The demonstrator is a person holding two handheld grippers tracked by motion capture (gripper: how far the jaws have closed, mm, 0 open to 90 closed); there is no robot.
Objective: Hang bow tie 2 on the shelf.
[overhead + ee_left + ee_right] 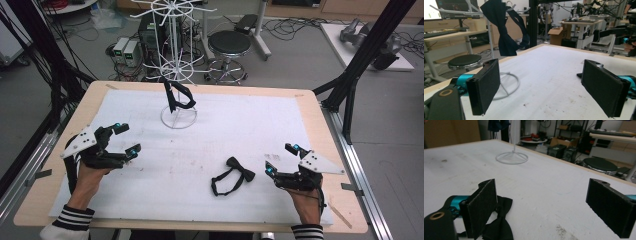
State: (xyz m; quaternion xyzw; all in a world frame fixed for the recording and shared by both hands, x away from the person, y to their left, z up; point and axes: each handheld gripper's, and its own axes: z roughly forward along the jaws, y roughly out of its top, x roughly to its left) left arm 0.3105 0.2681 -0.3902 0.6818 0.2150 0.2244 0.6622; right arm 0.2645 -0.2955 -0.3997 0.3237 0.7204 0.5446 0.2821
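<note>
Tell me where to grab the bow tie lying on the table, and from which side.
Probably best to grip the bow tie at its knotted centre, coming from above with the right gripper, which is nearest and open. The bow lies flat on the white mat, its thin strap looping off to the left, so the thicker bow gives the jaws more to pinch.

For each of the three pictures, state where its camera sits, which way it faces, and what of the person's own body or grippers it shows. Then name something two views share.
High view: above the person's side, facing forward and down on the table; shows both forearms, left gripper and right gripper.
Left gripper view: rides the left gripper, faces the white stand with its hanging bow tie; own open jaws show.
Right gripper view: rides the right gripper; open jaws, bow tie on the table beside one jaw.
Shared: both gripper views show the stand.
</note>
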